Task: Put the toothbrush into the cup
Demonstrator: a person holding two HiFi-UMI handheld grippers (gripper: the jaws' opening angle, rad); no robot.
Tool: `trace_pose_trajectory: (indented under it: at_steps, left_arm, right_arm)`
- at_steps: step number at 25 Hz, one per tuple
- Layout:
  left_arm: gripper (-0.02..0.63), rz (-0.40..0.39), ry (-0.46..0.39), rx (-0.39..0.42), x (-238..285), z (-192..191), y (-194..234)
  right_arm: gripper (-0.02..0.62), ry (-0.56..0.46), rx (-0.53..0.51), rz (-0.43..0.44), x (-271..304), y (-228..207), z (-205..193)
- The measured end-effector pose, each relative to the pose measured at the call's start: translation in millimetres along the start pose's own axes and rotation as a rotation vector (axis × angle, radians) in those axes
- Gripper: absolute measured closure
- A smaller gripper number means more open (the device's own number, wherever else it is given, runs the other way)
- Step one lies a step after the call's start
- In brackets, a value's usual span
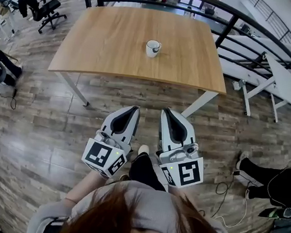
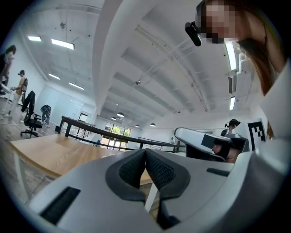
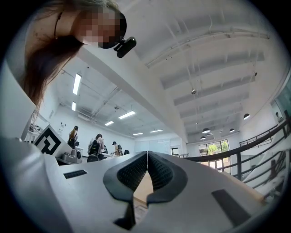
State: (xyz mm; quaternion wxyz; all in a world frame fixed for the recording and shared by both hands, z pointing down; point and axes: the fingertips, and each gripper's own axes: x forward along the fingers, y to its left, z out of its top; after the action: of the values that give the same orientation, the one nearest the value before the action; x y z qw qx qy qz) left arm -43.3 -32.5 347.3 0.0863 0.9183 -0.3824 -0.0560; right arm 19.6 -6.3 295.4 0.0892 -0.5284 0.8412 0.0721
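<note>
A white cup (image 1: 153, 48) with dark print stands upright on the wooden table (image 1: 117, 39), a little right of its middle. No toothbrush shows in any view. In the head view my left gripper (image 1: 133, 108) and right gripper (image 1: 166, 111) are held side by side over the wooden floor, short of the table's near edge and pointing toward it. In the left gripper view the left gripper (image 2: 145, 152) has its black pads touching, with nothing between them. The right gripper (image 3: 147, 154) looks the same in its own view, its pads together and empty.
A black railing (image 1: 236, 20) runs behind and to the right of the table. White tables (image 1: 287, 81) stand at the right, an office chair (image 1: 45, 10) at the far left. A seated person's legs (image 1: 262, 176) and cables lie on the floor at the right.
</note>
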Motion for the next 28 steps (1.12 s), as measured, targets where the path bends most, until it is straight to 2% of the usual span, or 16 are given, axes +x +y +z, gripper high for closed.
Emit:
trace_pose_trajectory:
  at_steps: [4,7,11,16,21,28]
  left_arm:
    - [0.600,-0.012,-0.008,0.018,-57.6,0.8,-18.3]
    - [0.600,-0.031,-0.010,0.028,-88.1,-2.9,-31.8]
    - [0.600,-0.036,-0.013,0.051,-105.0,-3.2,-51.5]
    - [0.600,-0.040,-0.037,0.054,-105.8,6.6,-72.2]
    - [0.600,-0.049,-0.045,0.053,-102.0,9.7,-92.9]
    - [0.600,-0.047,-0.062,0.081,-101.7,15.2,-106.0]
  right_arm:
    - [0.581,-0.003,-0.019,-0.002,-35.5,58.7,10.2]
    - [0.581,-0.004,-0.020,-0.027,-61.2,84.0,9.2]
    - [0.581,0.013,-0.030,-0.021,-83.8,92.6,8.4]
    - [0.581,0.042,0.002,0.032,-93.6,94.8,11.8]
    - [0.581,0.047,-0.074,0.063,-103.6,96.1,27.3]
    - [0.581,0.010,-0.098,0.100,-105.7,102.4,44.5]
